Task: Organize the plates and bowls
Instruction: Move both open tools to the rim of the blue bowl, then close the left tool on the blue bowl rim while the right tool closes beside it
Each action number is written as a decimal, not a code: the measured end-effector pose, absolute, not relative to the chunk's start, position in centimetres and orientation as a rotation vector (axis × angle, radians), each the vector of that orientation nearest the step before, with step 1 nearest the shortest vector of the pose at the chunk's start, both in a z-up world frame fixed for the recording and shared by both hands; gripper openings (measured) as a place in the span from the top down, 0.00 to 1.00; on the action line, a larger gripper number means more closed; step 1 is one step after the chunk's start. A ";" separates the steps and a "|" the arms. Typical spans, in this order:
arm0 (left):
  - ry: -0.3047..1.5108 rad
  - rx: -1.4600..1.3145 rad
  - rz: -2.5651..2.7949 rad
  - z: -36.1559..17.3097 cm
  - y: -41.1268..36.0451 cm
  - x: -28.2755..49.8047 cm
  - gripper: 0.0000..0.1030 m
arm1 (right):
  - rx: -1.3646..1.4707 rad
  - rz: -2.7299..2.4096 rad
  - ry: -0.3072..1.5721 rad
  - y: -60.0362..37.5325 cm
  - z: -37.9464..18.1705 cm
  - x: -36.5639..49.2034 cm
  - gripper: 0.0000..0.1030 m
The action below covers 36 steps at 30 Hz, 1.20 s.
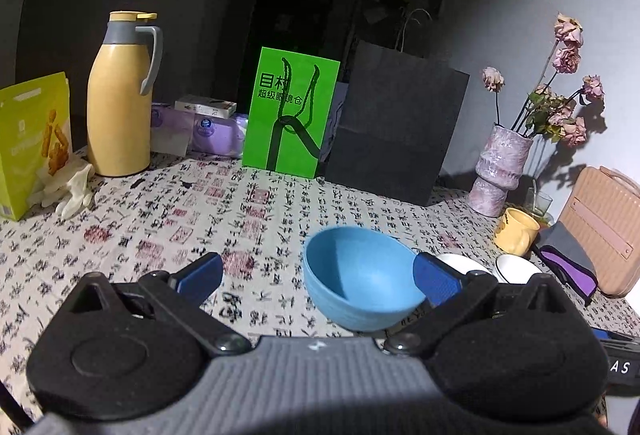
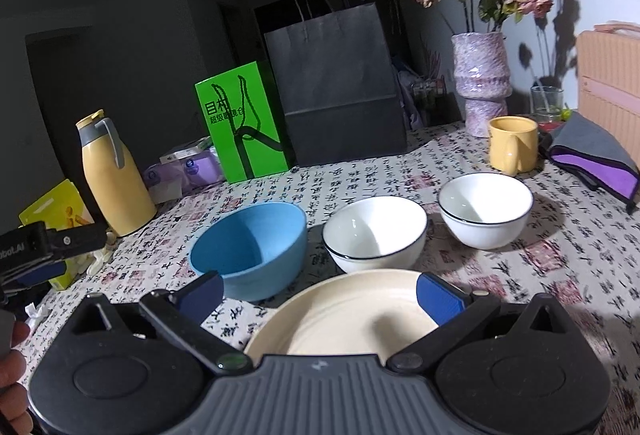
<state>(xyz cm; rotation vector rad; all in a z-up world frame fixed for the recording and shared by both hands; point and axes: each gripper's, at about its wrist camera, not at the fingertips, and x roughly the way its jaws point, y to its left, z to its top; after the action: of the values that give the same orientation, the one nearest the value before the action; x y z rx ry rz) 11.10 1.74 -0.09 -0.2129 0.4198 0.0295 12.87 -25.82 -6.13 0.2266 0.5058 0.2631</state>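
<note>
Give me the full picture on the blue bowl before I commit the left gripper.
The blue bowl is a deep, round, matte one that looks like plastic, plain light blue inside and out, empty and upright on the patterned tablecloth. It stands apart at the left end of the row, beside the stacked white bowls, behind the cream plate. Nothing grips it: the open left gripper sits just short of it, one pad overlapping its rim in view; contact is unclear.

- From the left gripper we look low across the counter, close to the blue bowl, facing the back wall.
- From the right gripper we look slightly higher, over the cream plate.
- We see the blue bowl, green box and black bag in both views.
</note>
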 end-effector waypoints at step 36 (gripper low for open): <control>0.752 -0.380 -0.016 -7.4 6.2 27.4 0.01 | -0.014 0.271 0.781 -17.4 -6.7 31.9 0.59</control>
<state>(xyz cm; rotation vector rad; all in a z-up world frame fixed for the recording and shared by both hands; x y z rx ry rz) 27.42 6.16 -7.38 -0.3797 0.7516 -0.0164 31.93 -17.38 -6.72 -0.0143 0.7807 0.2712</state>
